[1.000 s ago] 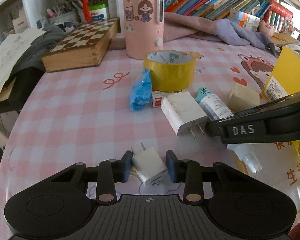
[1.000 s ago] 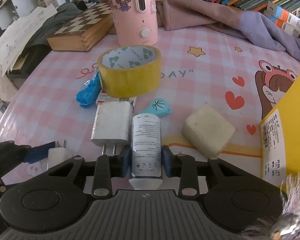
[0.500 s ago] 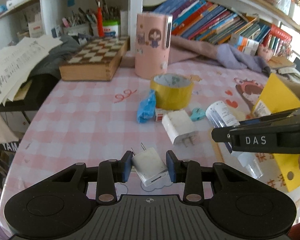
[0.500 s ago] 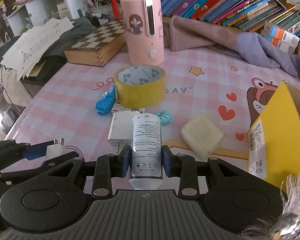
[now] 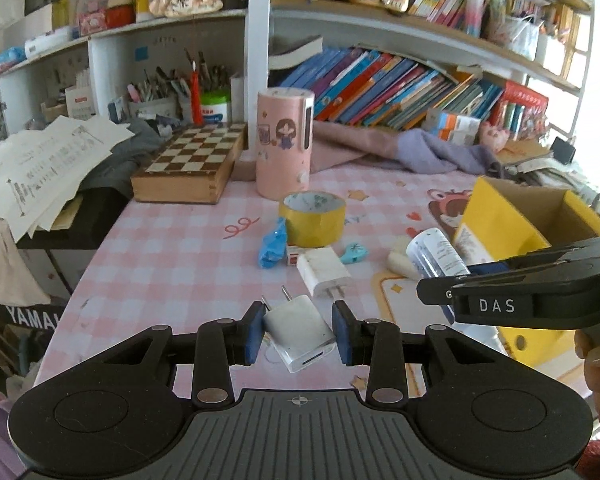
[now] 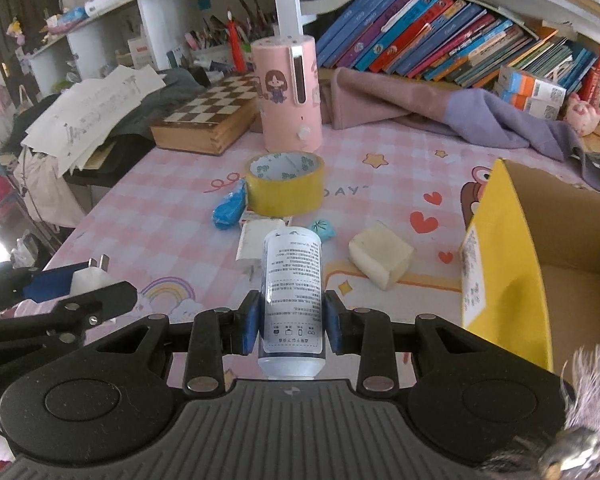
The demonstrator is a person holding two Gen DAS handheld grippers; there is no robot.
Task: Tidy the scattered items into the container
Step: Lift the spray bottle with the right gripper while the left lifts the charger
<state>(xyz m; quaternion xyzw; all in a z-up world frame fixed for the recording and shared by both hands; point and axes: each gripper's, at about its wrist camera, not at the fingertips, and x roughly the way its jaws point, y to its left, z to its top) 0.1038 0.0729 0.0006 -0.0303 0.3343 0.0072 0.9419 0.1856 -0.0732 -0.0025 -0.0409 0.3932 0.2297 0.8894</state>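
My left gripper [image 5: 299,330] is shut on a small white charger plug [image 5: 298,334] and holds it above the pink checked table [image 5: 172,248]. My right gripper [image 6: 291,324] is shut on a white labelled bottle [image 6: 292,280], also lifted; the bottle shows in the left wrist view [image 5: 436,252]. The open yellow cardboard box [image 6: 512,256] stands at the right, and shows in the left wrist view [image 5: 500,220]. On the table lie a yellow tape roll [image 6: 285,182], a blue wrapper [image 6: 229,209], a larger white charger [image 5: 325,272], a teal piece [image 6: 322,230] and a cream block [image 6: 381,256].
A pink cylinder with a cartoon girl [image 5: 285,142] and a wooden chess box [image 5: 192,170] stand at the back. A pink and purple cloth [image 6: 440,110] lies before shelves of books. Papers [image 5: 40,164] overhang the left edge.
Both grippers have risen well above the table with the plug and the bottle held in them. The table items look smaller and the shelves have come into view.
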